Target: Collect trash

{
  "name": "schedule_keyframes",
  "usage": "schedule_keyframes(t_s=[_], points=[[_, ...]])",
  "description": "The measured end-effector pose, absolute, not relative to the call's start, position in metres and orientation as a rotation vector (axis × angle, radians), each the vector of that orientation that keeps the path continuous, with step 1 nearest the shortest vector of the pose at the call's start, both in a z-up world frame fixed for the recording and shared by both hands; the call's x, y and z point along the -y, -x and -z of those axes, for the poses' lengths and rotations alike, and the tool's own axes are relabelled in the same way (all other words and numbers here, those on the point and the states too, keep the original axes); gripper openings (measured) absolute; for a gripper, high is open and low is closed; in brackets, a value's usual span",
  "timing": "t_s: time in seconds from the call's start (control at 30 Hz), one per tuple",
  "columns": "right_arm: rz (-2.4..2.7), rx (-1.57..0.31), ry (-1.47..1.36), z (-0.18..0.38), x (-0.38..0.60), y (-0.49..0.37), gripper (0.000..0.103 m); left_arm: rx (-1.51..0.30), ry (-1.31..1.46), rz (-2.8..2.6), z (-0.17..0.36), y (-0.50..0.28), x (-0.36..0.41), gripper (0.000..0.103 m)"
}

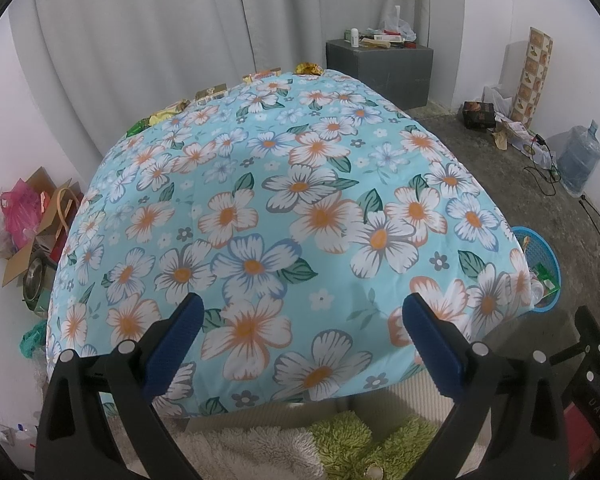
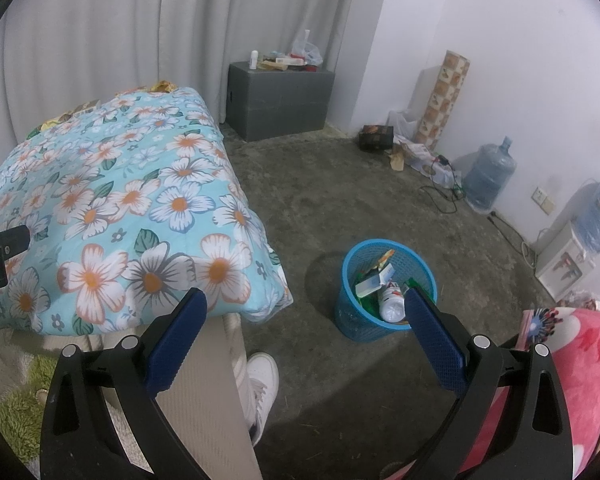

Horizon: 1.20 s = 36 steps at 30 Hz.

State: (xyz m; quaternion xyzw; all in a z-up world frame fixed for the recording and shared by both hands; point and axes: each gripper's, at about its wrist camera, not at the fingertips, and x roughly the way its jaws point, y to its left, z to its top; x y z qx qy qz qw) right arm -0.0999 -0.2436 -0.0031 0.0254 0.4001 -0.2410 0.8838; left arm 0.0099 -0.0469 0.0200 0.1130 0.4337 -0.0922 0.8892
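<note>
While both of my tools hang empty, the trash that remains sits along the far edge of the flowered quilt [image 1: 284, 208]. My left gripper [image 1: 302, 334] has its blue fingers spread wide over the near end of that quilt, nothing between them. My right gripper [image 2: 306, 332] is just as wide apart and also carries nothing; it looks down at the floor, with the blue basket [image 2: 354, 320] at about one o'clock, its rim just behind my right-hand finger.

From the left fingers, the wrappers [image 1: 262, 75] lie in a row running from roughly eleven to twelve o'clock, well apart from me across the whole bed. The row's long axis slants from lower left to upper right along the curtain side. A crumpled golden piece [image 1: 309, 68] ends it near twelve. What each piece is I cannot say for certain, since they peek over the edge only partly.

I judge my left hand the nearer one for the reach, while the right is better placed for the basket, which already holds a bottle [image 2: 392, 300] and cartons.
</note>
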Motion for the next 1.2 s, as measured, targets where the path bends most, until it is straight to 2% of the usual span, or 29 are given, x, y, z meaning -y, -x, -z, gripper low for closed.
schedule_keyframes(t_s=[1.2], points=[[0.504, -0.832, -0.054, 0.0040, 0.2421, 0.0999, 0.095, -0.901, -0.236, 0.192, -0.0221, -0.0099, 0.0463, 0.097]])
